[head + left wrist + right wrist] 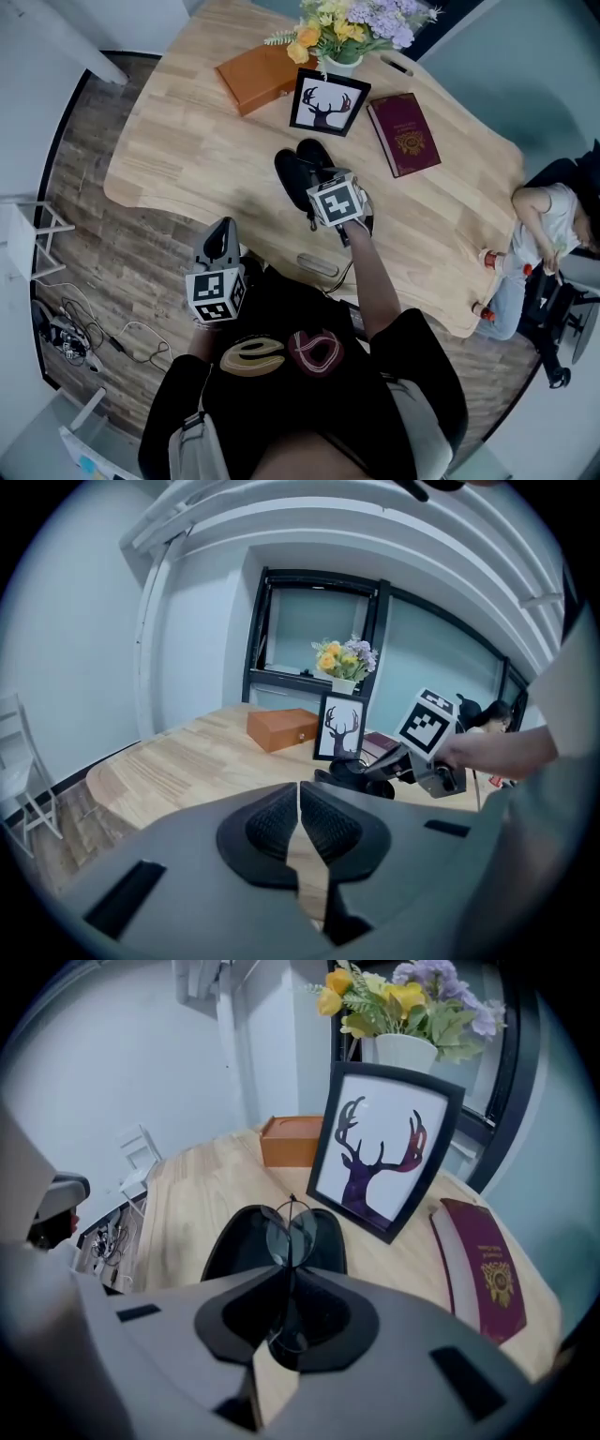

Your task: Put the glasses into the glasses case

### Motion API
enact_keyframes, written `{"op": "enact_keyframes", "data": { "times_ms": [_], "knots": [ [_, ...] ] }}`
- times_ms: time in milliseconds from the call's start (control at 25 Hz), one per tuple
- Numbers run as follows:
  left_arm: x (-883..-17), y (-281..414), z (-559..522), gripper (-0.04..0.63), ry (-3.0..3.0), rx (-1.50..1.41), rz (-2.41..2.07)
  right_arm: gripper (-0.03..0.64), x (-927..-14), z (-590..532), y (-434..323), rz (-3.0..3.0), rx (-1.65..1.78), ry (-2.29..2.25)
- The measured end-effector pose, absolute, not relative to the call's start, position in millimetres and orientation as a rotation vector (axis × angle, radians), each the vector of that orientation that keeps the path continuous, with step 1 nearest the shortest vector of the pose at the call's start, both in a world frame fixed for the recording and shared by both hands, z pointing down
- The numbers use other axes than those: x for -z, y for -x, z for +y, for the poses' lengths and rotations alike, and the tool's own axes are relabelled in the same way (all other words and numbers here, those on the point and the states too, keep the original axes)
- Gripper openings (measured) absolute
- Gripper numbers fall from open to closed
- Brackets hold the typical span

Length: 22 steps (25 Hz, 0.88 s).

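The black glasses case (298,167) lies open on the wooden table (187,141), in front of the deer picture. My right gripper (320,186) hangs just over it, pointing steeply down. In the right gripper view it (289,1274) is shut on thin wire-framed glasses (291,1234), whose lenses stick out past the jaws above the open case (239,1246). My left gripper (221,231) stays off the table's near edge; its jaws (299,799) are shut with nothing between them. From the left gripper view the right gripper (377,769) is seen at the case (339,774).
A framed deer picture (328,101), a maroon book (403,133), an orange box (258,77) and a flower vase (352,33) stand behind the case. A small grey oblong (319,264) lies near the front edge. A person (544,234) sits at the table's right.
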<state>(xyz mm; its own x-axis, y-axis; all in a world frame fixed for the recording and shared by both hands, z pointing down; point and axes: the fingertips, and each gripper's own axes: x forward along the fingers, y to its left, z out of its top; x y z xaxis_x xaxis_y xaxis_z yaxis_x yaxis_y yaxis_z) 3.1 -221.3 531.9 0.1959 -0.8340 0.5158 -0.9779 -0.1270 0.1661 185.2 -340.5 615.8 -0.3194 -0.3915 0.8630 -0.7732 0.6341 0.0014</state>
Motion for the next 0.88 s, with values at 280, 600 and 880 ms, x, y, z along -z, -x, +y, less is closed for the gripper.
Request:
{"op": "enact_keyframes", "data": {
  "times_ms": [280,600,880],
  "knots": [
    [-536,-6,-223,0.023,-2.005,-0.423,-1.68,0.052,-624,-349,-189,-1.89,-0.511,-0.935],
    [-541,-4,-223,0.023,-1.984,-0.43,-1.676,0.054,-633,-356,-193,-1.87,-0.524,-0.933],
    [-545,-4,-224,0.023,-1.97,-0.429,-1.673,0.057,-636,-362,-191,-1.836,-0.499,-0.903]
  ]
}}
